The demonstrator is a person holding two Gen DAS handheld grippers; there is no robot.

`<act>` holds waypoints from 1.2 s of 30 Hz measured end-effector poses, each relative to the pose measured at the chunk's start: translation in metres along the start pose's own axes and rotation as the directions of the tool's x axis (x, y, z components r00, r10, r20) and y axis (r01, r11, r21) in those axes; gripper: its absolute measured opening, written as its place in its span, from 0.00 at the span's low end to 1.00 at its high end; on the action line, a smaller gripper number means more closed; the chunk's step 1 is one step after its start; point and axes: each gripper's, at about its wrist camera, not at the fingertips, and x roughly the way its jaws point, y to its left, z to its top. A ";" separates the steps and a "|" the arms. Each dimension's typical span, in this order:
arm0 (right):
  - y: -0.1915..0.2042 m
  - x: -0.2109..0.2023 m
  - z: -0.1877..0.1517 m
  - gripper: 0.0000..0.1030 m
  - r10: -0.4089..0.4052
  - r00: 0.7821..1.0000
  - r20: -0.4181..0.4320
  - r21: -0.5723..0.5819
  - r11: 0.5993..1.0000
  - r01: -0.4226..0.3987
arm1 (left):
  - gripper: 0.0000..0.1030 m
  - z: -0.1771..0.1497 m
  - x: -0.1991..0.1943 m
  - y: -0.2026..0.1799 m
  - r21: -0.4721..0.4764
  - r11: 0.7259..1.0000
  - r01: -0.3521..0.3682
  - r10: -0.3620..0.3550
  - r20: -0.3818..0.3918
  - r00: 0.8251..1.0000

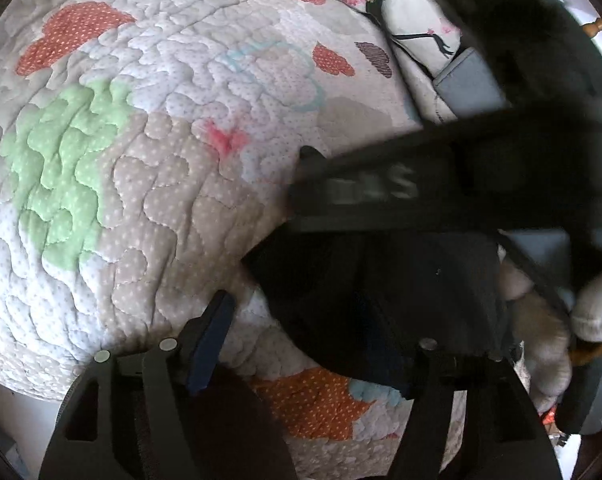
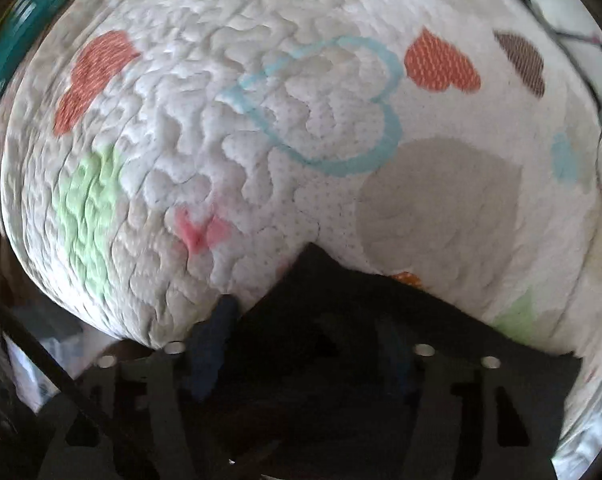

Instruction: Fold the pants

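On the quilt (image 1: 141, 200), both fingers stand apart over black pants (image 1: 381, 300); lettering blurred.

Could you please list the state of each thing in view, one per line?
Black pants: folded, lying on the quilt.
Quilt: spread flat on the bed.
Left gripper: open, pants between its fingers.
Right gripper: over the pants' corner; open or shut unclear.

Right gripper (image 2: 301, 344) points down over black pants (image 2: 381, 320) on quilted bedspread (image 2: 301, 120) with heart patches. Jaws apart, cloth between them; left finger (image 2: 213, 344) visible, right one hidden. Blurry.
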 end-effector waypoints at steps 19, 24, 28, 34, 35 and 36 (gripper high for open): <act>-0.135 -0.074 -0.147 0.21 0.125 0.934 0.335 0.231 0.950 -0.210 | 0.16 -0.039 0.011 -0.140 0.195 0.954 0.228 -0.215 -0.083 0.973; -0.196 -0.067 -0.194 0.21 0.131 0.915 0.381 0.348 0.897 -0.274 | 0.16 -0.051 0.013 -0.165 0.226 0.938 0.265 -0.241 -0.129 0.962; -0.219 -0.049 -0.213 0.26 0.095 0.912 0.399 0.389 0.883 -0.262 | 0.19 -0.057 0.021 -0.176 0.245 0.941 0.232 -0.207 -0.121 0.971; -0.246 -0.059 -0.257 0.50 -0.094 0.897 0.431 0.520 0.839 -0.162 | 0.27 -0.060 0.015 -0.152 0.231 0.958 0.167 -0.146 -0.108 0.983; -0.246 -0.068 -0.264 0.50 -0.098 0.874 0.476 0.517 0.835 -0.188 | 0.28 -0.058 0.018 -0.151 0.226 0.961 0.161 -0.139 -0.111 0.984; -0.245 -0.075 -0.268 0.50 -0.078 0.853 0.516 0.504 0.833 -0.228 | 0.28 -0.058 0.019 -0.150 0.225 0.961 0.158 -0.134 -0.115 0.984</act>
